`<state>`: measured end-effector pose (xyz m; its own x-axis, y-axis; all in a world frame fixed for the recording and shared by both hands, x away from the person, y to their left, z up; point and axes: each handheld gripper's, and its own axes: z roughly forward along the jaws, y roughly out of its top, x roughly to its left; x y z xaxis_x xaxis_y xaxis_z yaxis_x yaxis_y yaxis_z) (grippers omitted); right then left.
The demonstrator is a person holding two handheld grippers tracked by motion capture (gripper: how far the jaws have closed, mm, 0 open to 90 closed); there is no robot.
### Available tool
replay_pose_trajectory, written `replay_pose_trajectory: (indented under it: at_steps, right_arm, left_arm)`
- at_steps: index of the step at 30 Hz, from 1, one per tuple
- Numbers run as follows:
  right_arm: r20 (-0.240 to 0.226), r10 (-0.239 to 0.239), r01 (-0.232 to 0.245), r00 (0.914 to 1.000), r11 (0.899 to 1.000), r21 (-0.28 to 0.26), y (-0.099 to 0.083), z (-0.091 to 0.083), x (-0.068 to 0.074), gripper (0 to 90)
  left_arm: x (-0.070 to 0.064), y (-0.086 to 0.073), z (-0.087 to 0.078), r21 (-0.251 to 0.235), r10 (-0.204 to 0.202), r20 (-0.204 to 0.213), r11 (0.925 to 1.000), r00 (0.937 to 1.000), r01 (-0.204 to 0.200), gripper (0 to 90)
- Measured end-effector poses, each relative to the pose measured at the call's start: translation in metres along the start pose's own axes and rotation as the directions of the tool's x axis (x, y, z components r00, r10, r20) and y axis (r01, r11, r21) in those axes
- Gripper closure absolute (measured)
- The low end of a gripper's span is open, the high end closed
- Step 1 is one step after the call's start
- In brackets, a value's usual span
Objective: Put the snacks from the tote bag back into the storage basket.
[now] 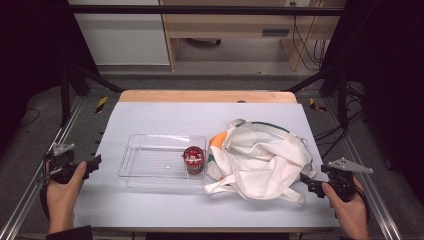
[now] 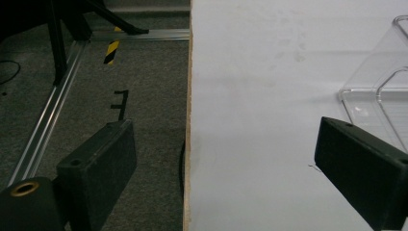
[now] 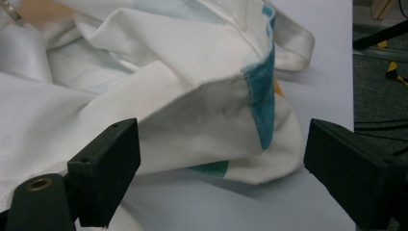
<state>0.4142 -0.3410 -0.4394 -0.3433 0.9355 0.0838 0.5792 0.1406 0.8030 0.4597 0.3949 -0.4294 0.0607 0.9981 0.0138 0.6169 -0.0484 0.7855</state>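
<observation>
Tote bag [image 1: 260,160] lies crumpled right of the tray [image 1: 131,161]; right gripper [image 1: 309,184] lines up beside it, left gripper [image 1: 94,165] waiting, both fingers spread wide — next, close on the cloth

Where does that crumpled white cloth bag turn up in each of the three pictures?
High view: white cloth bag right of centre, beside the clear tray.
Left gripper view: not in it.
Right gripper view: across the upper frame, just beyond the jaws.
Shared landmark: the pale table sheet.
</observation>
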Motion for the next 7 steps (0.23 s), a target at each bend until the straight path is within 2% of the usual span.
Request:
replay_pose_trajectory:
  at_steps: [7]
  right_arm:
    - [-0.002, -0.021, 0.021, 0.9998, 1.0, 0.02, -0.002, 0.0061, 0.003, 10.8]
  left_arm:
    - [0.0013, -0.0036, 0.0053, 0.006, -0.009, -0.004, 0.9999, 0.9999, 0.009, 7.4]
